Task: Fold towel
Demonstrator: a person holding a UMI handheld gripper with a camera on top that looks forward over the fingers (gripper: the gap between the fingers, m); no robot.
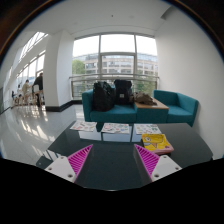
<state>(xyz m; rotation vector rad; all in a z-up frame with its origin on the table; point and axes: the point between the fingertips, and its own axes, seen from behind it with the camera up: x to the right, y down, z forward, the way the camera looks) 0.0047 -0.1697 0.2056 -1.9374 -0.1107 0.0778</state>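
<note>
Towel: can't pin it down for sure from the gripper view. Closest guess is among the pale flat pieces [115, 128] lying in a row on the desk [112, 150], well beyond the fingertips. Too small to tell cloth from paper, so leaving it at that.

Tool [112, 165] spread wide, holding nothing. Pink pads [78, 157] facing each other across a big gap, with only bare dark desk top showing between them. Not touching any of the stuff on the desk.

Ahead of the right finger and a little past it: a flat colourful item [157, 143], yellowish with some print on it, lying flat, just nearer than the row of pale pieces. Looks like a book or a packet, can't say which.

Further out, past the far edge of the desk: a teal sofa [175, 103] with two dark bags [103, 96] standing upright side by side on the seat, plus something brownish [145, 99] lying beside them toward the right. Behind that, big windows [117, 55] with buildings outside. Shiny pale floor [35, 125] off to the left of the tool, catching the light.
</note>
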